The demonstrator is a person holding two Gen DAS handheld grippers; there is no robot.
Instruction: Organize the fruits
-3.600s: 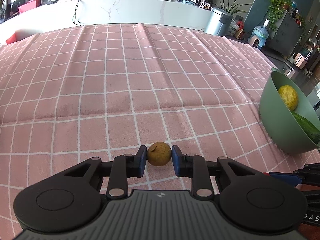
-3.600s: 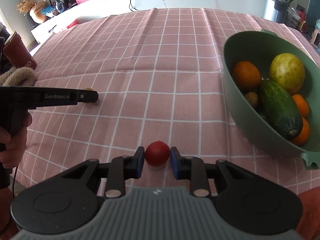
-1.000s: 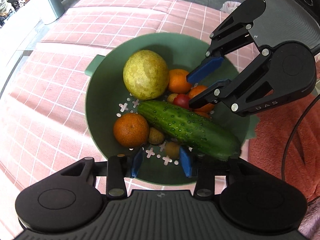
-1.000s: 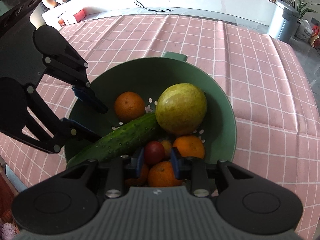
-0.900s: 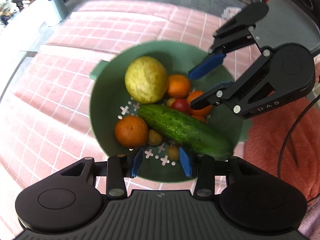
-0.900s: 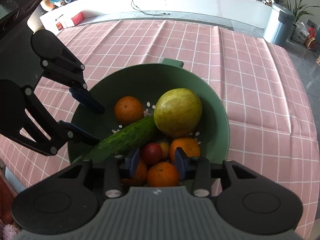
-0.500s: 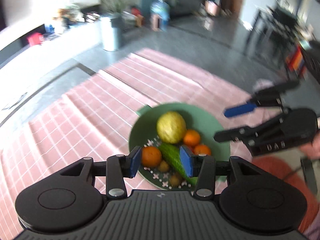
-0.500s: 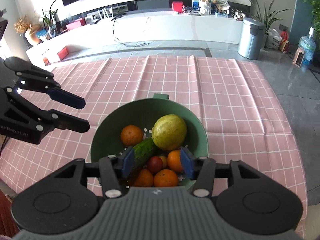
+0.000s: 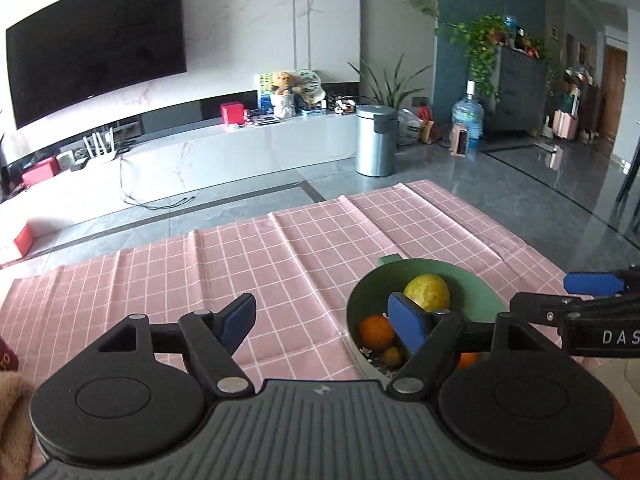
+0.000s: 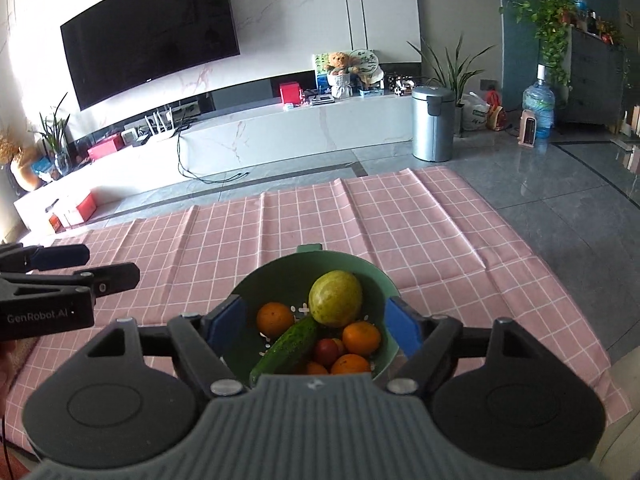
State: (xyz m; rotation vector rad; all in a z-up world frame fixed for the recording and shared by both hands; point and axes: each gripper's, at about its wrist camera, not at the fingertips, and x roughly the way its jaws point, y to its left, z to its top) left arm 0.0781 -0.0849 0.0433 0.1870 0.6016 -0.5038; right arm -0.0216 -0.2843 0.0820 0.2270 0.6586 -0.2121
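Observation:
A green bowl [image 10: 376, 276] stands on the pink checked tablecloth [image 10: 360, 220]. It holds a large yellow-green fruit [image 10: 335, 298], several oranges [image 10: 275, 319], a cucumber [image 10: 286, 346] and a small red fruit [image 10: 325, 350]. My right gripper [image 10: 314, 326] is wide open and empty, raised above the bowl's near side. My left gripper [image 9: 322, 320] is wide open and empty, raised left of the bowl [image 9: 472, 284]. Each gripper shows in the other's view, the left [image 10: 80, 268] and the right [image 9: 592, 292].
The tablecloth [image 9: 240, 272] spreads to the left and behind the bowl. Its far edge drops to a grey floor. A steel bin [image 10: 433, 128], a water bottle [image 10: 538, 110] and a white TV bench [image 10: 280, 132] stand beyond. A dark red cup [image 9: 6, 360] is at the far left.
Both grippers let go of their small fruits in the bowl, opened wide and pulled up and back. The bowl now looks smaller and farther off.

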